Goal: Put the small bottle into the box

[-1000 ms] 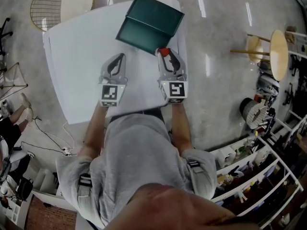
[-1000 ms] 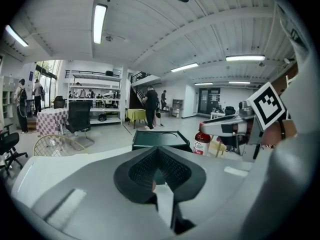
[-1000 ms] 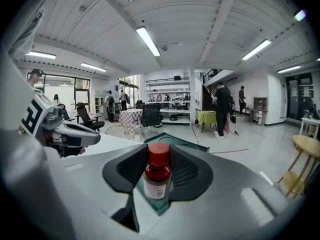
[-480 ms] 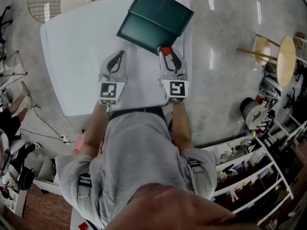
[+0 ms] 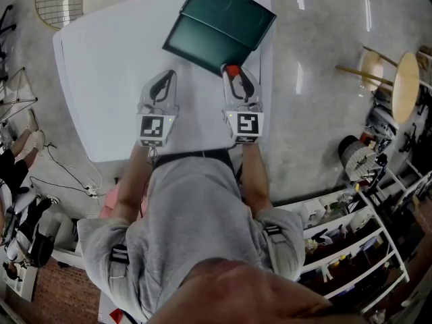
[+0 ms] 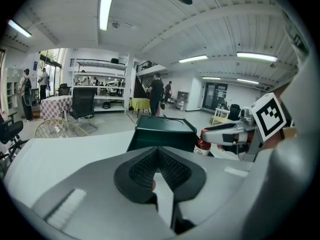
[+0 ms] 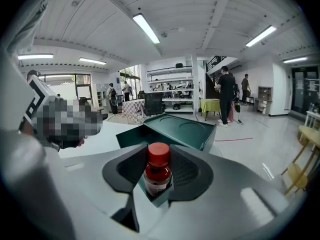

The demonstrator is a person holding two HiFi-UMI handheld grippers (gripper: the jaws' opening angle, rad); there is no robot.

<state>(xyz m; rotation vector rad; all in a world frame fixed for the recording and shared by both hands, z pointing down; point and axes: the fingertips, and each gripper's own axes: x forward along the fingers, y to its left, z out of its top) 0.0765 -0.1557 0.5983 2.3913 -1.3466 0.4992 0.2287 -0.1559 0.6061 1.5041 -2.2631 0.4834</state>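
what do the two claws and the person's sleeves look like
Both the left claw and the right claw are light grey moulded plastic with dark ribbed pads inside. Each carries a white cube printed with black square markers at its rear. The person wears a grey short-sleeved top, with a black strap across each sleeve.

Open box (image 5: 196,42) reachable; raised lid (image 5: 229,11) blocks behind.

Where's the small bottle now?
The small bottle is clamped in the right gripper, at the near edge of the green box, right of centre in the head view.
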